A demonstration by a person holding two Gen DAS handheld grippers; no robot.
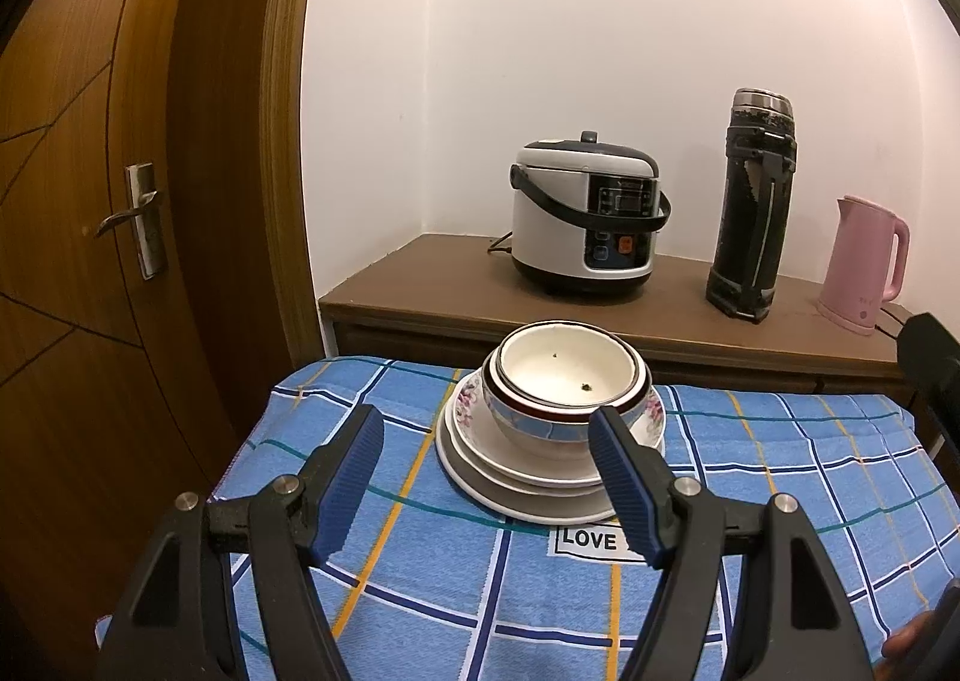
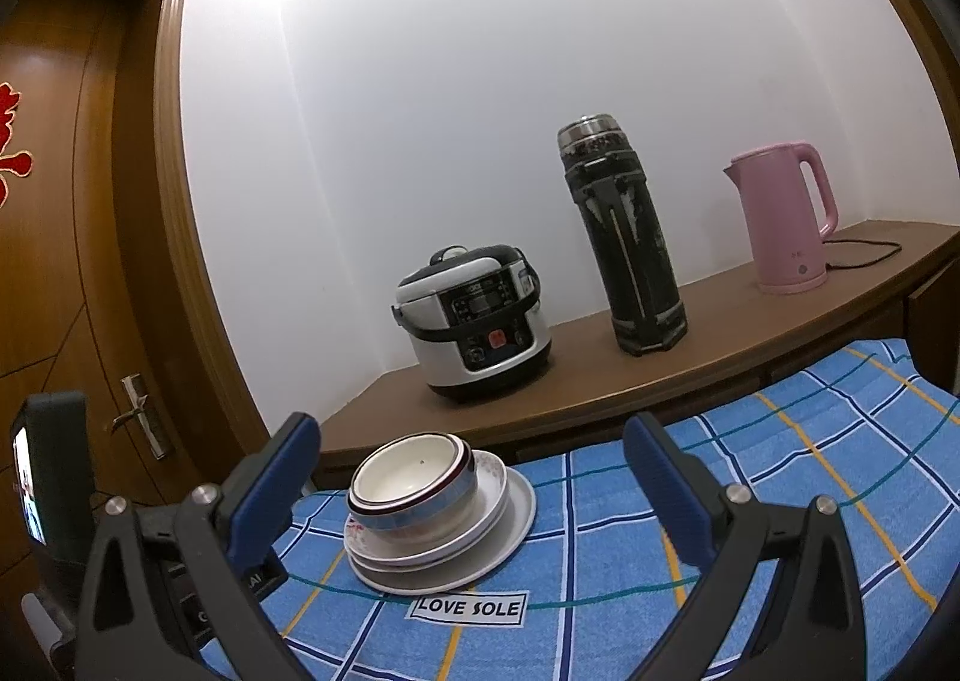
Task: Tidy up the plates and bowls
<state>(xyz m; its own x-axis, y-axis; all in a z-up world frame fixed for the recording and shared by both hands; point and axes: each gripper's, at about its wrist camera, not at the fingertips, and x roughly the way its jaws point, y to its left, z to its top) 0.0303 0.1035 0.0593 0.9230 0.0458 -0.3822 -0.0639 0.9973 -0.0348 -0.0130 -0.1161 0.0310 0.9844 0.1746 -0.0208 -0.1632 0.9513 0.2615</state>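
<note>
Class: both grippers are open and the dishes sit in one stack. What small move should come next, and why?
Probably ease the left gripper forward around the top bowl. Both grippers hold nothing, and that bowl is nested uppermost on the plates, so it should lift off first.

Cloth (image 1: 780, 477): blue w/ white, navy, orange & teal check; top bowl (image 1: 567, 366) cream inside; bowl under it (image 1: 528, 429) blue band, maroon rim; plates (image 1: 480, 477) white, one w/ pink floral; kettle (image 1: 861, 261) pink; cooker (image 1: 585, 219) white & black; gripper pads (image 1: 351, 480) blue.
</note>
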